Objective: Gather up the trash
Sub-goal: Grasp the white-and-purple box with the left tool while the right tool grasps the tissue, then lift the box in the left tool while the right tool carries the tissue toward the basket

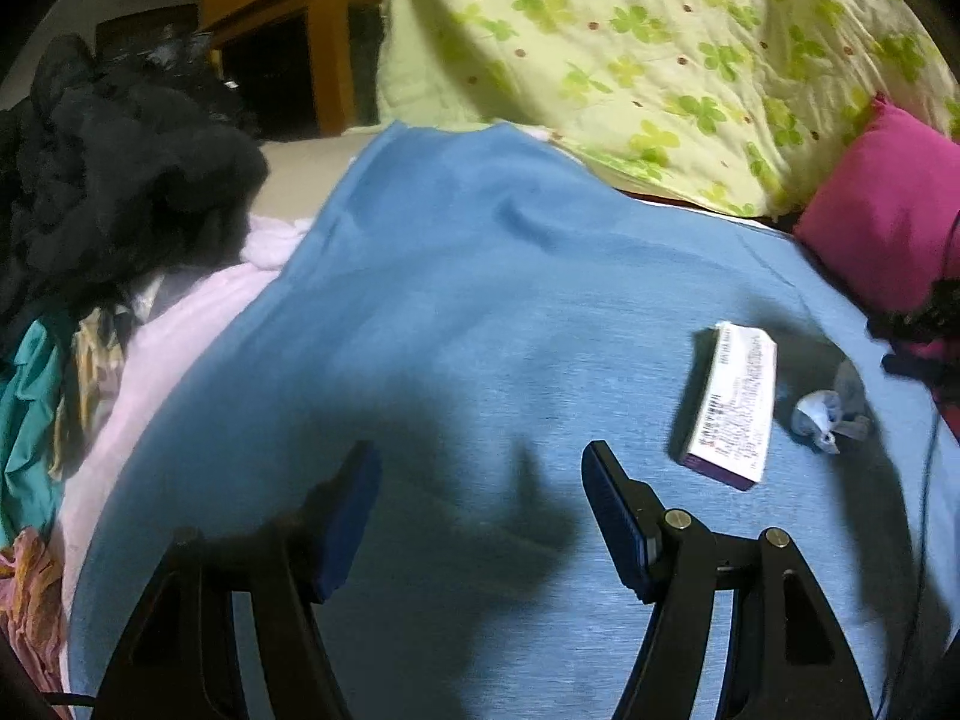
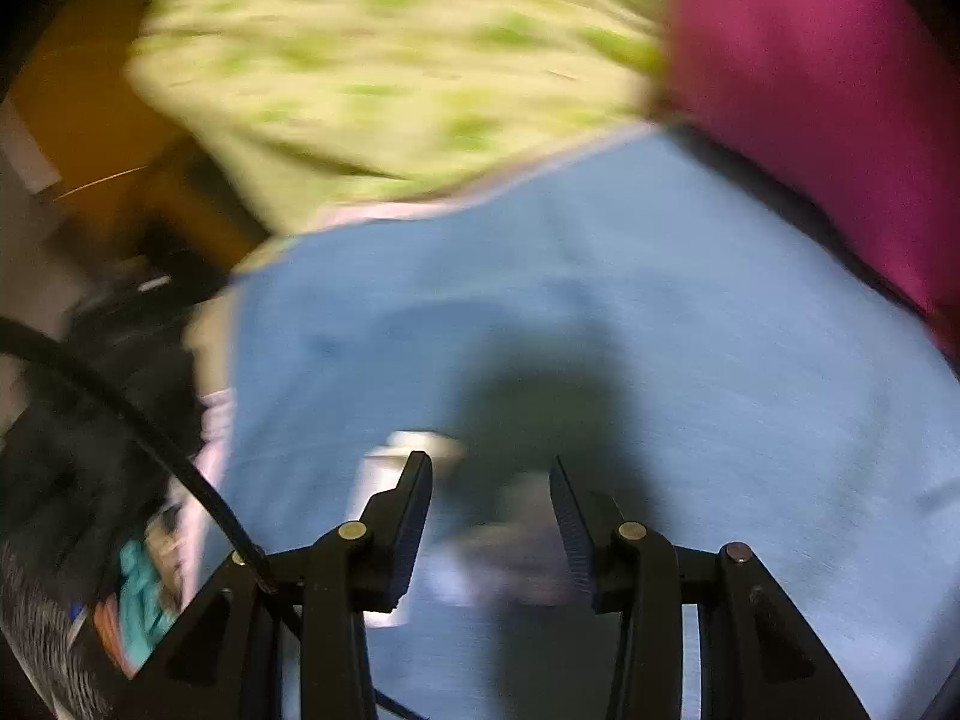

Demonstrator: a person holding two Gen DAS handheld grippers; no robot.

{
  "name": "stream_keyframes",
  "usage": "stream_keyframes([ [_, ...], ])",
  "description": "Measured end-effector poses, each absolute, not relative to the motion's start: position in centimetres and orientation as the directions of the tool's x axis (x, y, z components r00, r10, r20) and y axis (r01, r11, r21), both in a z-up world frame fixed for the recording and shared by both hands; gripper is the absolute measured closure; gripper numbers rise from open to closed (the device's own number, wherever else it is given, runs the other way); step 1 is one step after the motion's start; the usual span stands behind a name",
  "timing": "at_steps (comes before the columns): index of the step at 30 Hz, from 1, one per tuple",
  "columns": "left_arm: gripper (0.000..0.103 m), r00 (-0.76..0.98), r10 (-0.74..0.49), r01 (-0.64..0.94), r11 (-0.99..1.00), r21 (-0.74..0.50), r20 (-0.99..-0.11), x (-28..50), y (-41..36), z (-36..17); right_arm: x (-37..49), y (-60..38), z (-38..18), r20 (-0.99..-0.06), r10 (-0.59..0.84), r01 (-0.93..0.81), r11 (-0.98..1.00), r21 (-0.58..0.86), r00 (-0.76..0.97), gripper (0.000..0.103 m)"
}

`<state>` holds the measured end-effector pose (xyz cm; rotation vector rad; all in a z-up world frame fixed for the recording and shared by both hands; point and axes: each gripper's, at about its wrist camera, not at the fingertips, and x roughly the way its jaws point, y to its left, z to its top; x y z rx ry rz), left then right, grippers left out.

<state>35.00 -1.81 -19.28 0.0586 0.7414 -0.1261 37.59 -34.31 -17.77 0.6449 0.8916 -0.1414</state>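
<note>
We hold our left gripper over the blue sheet, jaws wide apart and empty. The cardboard box and crumpled wrapper lie side by side to its right. Our right gripper, jaws parted, frames a blurred pale scrap; whether they touch it, we cannot tell.

Bed, blue sheet: white box, crumpled wrapper beside; pink pillow, dark clothes.
</note>
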Motion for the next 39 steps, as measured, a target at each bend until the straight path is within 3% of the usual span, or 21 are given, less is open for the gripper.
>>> stream_keyframes([
  [6, 0.032, 0.711, -0.201, 0.281, 0.96, 0.01, -0.674, 35.7, -5.0, -19.5, 39.5, -34.7, -21.5, -0.791, 0.249, 0.409, 0.747, 0.524, 0.559, 0.055],
  [9, 0.03, 0.688, -0.272, 0.334, 0.942, -0.039, -0.673, 36.6, -6.1, -19.3, 40.0, -33.4, -21.8, -0.788, 0.229, 0.386, 0.772, 0.504, 0.572, 0.055],
  [12, 0.027, 0.657, -0.346, 0.397, 0.914, -0.083, -0.67, 38.0, -7.8, -19.4, 40.6, -33.2, -21.8, -0.77, 0.244, 0.331, 0.796, 0.506, 0.59, 0.072],
  [15, 0.026, 0.606, -0.377, 0.444, 0.891, -0.095, -0.701, 39.6, -9.9, -20.4, 40.1, -33.1, -21.8, -0.748, 0.214, 0.302, 0.818, 0.489, 0.629, 0.079],
  [24, 0.026, 0.547, -0.386, 0.52, 0.852, -0.06, -0.743, 40.0, -13.5, -22.1, 34.5, -34.2, -18.7, -0.646, 0.125, 0.251, 0.852, 0.458, 0.753, 0.08],
  [26, 0.038, 0.546, -0.38, 0.513, 0.856, -0.061, -0.746, 40.0, -13.6, -22.2, 33.1, -34.1, -18.0, -0.63, 0.109, 0.246, 0.859, 0.449, 0.769, 0.08],
  [27, 0.053, 0.536, -0.387, 0.512, 0.856, -0.075, -0.75, 40.1, -13.6, -22.3, 32.2, -34.0, -17.5, -0.622, 0.106, 0.241, 0.861, 0.447, 0.776, 0.08],
  [34, 0.055, 0.612, -0.315, 0.473, 0.881, 0.016, -0.725, 37.7, -13.7, -20.0, 25.8, -33.3, -14.4, -0.58, 0.076, 0.219, 0.88, 0.421, 0.811, 0.08],
  [39, 0.055, 0.735, -0.273, 0.446, 0.884, 0.139, -0.621, 31.7, -14.0, -14.0, 20.3, -32.8, -11.6, -0.543, 0.038, 0.218, 0.89, 0.4, 0.839, 0.08],
])
